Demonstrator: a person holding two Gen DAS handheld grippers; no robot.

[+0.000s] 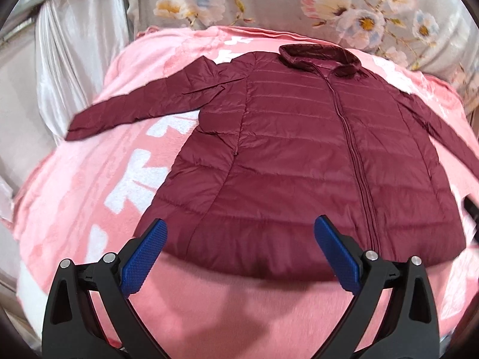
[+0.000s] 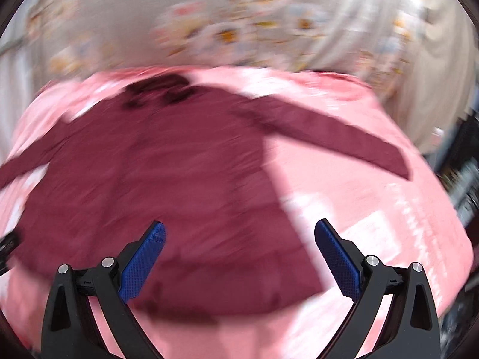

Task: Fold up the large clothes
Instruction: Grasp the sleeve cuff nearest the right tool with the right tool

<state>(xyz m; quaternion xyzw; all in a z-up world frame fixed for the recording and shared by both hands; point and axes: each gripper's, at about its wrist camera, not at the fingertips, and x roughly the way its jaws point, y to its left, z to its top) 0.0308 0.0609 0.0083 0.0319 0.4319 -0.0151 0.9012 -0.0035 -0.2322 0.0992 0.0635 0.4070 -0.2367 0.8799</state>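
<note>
A dark red quilted jacket (image 1: 299, 155) lies flat and zipped on a pink blanket (image 1: 89, 185), collar at the far end, hem near me. Its left sleeve (image 1: 143, 104) stretches out to the left. My left gripper (image 1: 239, 227) is open and empty, hovering above the jacket's hem. The right wrist view is motion-blurred; the jacket (image 2: 167, 185) fills its left and middle, with the right sleeve (image 2: 338, 131) stretched out to the right. My right gripper (image 2: 239, 230) is open and empty above the jacket's lower right part.
A grey floral sheet (image 1: 329, 6) lies behind the blanket. Shiny silver curtain fabric (image 1: 74, 48) hangs at the left. Dark objects (image 2: 464, 185) stand at the right edge of the right wrist view. A black part (image 1: 471, 212) pokes in at the right edge of the left wrist view.
</note>
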